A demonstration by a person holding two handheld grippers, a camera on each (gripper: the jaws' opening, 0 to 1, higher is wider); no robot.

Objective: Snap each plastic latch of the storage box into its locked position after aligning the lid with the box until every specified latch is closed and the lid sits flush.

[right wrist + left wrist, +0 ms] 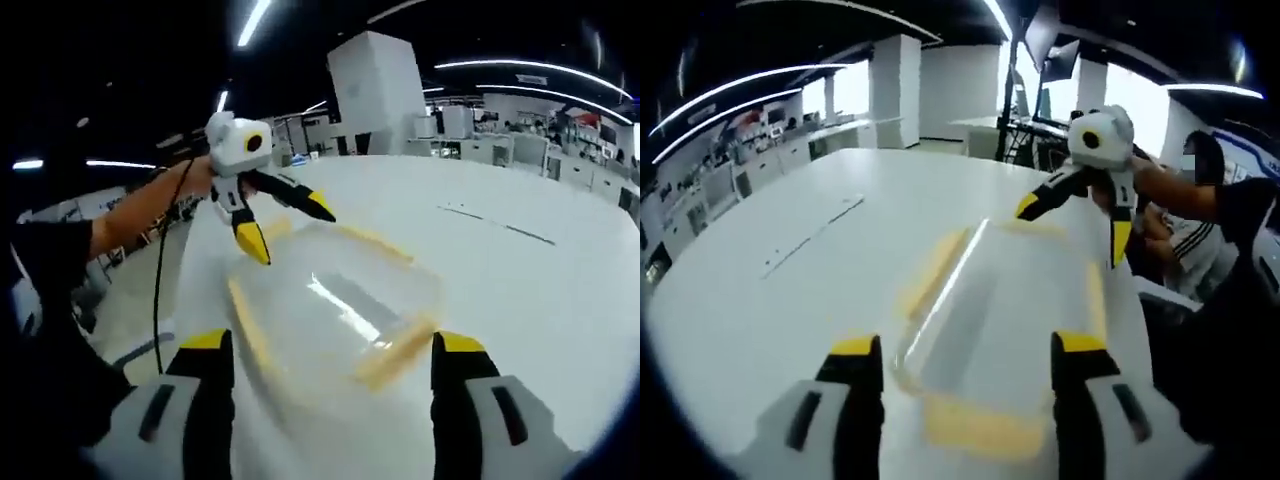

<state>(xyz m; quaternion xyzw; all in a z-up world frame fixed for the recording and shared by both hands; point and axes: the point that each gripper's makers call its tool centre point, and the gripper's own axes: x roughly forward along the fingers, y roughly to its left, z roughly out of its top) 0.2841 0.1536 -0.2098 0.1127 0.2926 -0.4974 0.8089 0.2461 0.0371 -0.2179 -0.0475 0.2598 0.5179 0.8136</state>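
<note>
A clear plastic storage box (1005,310) with its lid on lies on the white table (760,300), blurred by motion. Yellow latches show on its sides: one on the left (933,270) and one at the near end (985,430). I cannot tell how the latches stand. My left gripper (968,345) hovers open over the box's near end. My right gripper (1075,225) is open above the far end, a hand around it. In the right gripper view, the box (335,300) lies between my open right gripper (332,342) and the open left gripper (288,228). Its yellow latch (395,352) is close by.
The box lies close to the table's edge (1140,300), where a person's dark sleeve (1230,210) and body are. A thin seam (810,240) runs across the tabletop. Desks, shelves and a white pillar (375,90) stand far behind.
</note>
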